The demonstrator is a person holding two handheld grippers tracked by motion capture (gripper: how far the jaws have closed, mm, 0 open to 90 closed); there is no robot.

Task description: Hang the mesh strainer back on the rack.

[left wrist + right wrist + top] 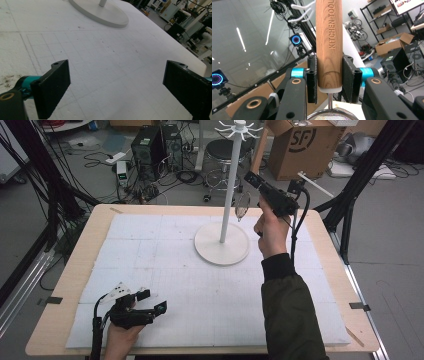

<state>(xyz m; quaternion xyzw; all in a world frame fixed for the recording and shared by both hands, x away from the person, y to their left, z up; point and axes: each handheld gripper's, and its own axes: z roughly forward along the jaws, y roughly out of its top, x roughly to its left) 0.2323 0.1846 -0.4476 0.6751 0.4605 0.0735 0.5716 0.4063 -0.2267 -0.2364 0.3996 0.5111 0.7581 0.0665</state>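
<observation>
High view: one white stand (222, 240) rises from the table (75, 265), and one strainer (242, 206) hangs just beside its pole, its wooden handle (329, 45) clamped in the right gripper (272, 195). The left gripper (150, 309), well apart from the stand near the table's front edge, rests with jaws spread wide, holding nothing.

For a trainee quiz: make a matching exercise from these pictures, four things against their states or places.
Things:
1. right gripper
2. left gripper
3. white stand
4. strainer

States or places:
A. jaws wide apart, nothing between them
B. upright on the white mat
C. shut on a wooden handle
D. mesh bowl hanging beside the stand's pole

Pairs: 1-C, 2-A, 3-B, 4-D
</observation>
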